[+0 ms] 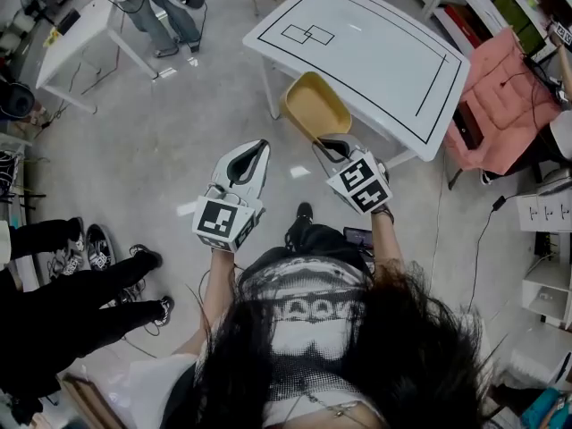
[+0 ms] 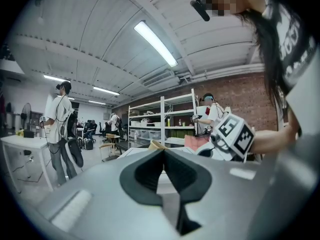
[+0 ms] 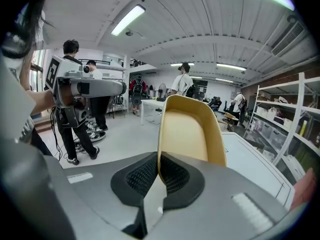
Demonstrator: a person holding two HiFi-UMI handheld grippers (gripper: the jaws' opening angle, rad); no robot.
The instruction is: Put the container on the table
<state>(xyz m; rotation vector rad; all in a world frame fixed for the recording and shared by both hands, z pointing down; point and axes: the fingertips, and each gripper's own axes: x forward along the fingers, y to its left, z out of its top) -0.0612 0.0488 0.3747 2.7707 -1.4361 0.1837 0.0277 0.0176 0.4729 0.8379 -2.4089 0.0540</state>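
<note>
Yellow container [image 1: 315, 105] hangs at the counter's [image 1: 375, 52] near edge, rim pinched in the right gripper's [image 1: 332, 147] jaws; the left gripper's [image 1: 259, 148] are pressed together, empty. Best carry it over the top and lower it level before letting go.

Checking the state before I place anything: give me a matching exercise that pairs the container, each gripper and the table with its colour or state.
Things:
1. container
2. left gripper
3. right gripper
4. table

Colours or states:
A. white top with black lines
B. shut on a rim
C. yellow, held up in the air
D. shut, with nothing held

Pairs: 1-C, 2-D, 3-B, 4-A
</note>
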